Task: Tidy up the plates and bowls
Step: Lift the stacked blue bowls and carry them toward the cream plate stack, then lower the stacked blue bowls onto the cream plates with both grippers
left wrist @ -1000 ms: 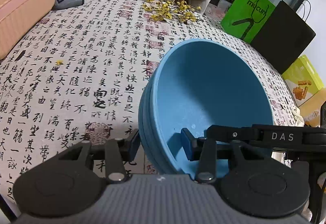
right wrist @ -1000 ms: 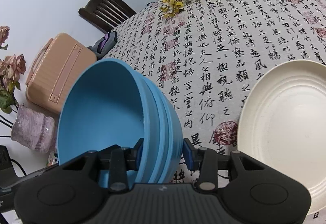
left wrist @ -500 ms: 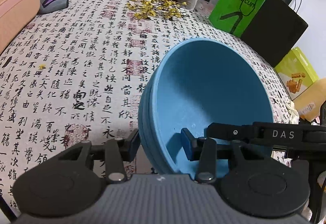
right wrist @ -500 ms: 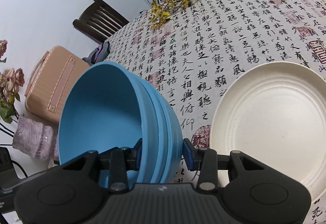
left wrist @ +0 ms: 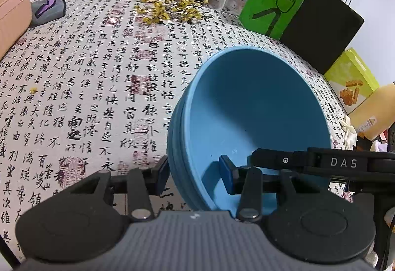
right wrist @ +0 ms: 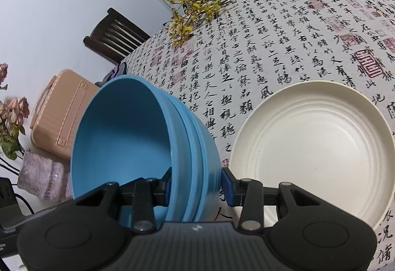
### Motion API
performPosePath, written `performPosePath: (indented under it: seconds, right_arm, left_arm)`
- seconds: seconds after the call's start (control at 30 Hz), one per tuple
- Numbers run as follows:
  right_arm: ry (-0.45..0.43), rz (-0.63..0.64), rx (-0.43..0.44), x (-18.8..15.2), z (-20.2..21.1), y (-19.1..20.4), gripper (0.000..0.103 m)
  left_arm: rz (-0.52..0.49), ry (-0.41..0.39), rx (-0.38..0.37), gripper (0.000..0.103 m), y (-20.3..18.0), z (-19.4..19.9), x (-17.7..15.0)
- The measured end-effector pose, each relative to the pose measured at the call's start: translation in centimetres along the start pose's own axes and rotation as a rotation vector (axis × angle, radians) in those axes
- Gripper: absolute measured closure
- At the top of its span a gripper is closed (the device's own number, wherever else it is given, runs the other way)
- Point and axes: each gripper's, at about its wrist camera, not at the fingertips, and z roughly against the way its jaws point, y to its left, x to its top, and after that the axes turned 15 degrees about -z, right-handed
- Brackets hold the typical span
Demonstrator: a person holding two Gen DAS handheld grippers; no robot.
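Both grippers were clamped on one stack of blue bowls [left wrist: 251, 118], held tilted above the counter [left wrist: 98, 78]. The left gripper [left wrist: 195, 174] pinched the stack's rim — one pad inside the top bowl, the other against the outer wall. The right gripper [right wrist: 197, 184] gripped the opposite rim the same way, and its black arm showed across the bowl's mouth in the left wrist view.

In the right wrist view a cream plate [right wrist: 311, 147] lay flat on the calligraphy-print cloth just right of the stack, its near rim close to the gripper's outer finger. Ahead of the bowls the cloth lay bare up to a spray of yellow flowers [left wrist: 170, 9] near the far edge. A peach suitcase [right wrist: 61, 118] stood off the left edge; a green bag [left wrist: 271, 2] and a black bag [left wrist: 323, 27] lined the far right edge — the tightest side.
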Motion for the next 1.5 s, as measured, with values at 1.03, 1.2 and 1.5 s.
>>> performPosePath:
  seconds: [1.03,1.2,1.5]
  right_arm:
    - [-0.074,-0.093,0.013,2.7,4.0,-5.8,0.064]
    - [-0.086,-0.108,0.01,3.0,4.9,-6.9,0.064]
    - [-0.087,-0.146,-0.015,3.4,5.5,-9.0,0.064]
  left_arm:
    - [-0.088,0.024,-0.055,0.059,-6.4,-2.8,2.2]
    - [-0.104,0.027,-0.071,0.059,-7.4,-3.2,2.6]
    - [-0.125,0.065,-0.1,0.059,-9.2,-4.7,2.7]
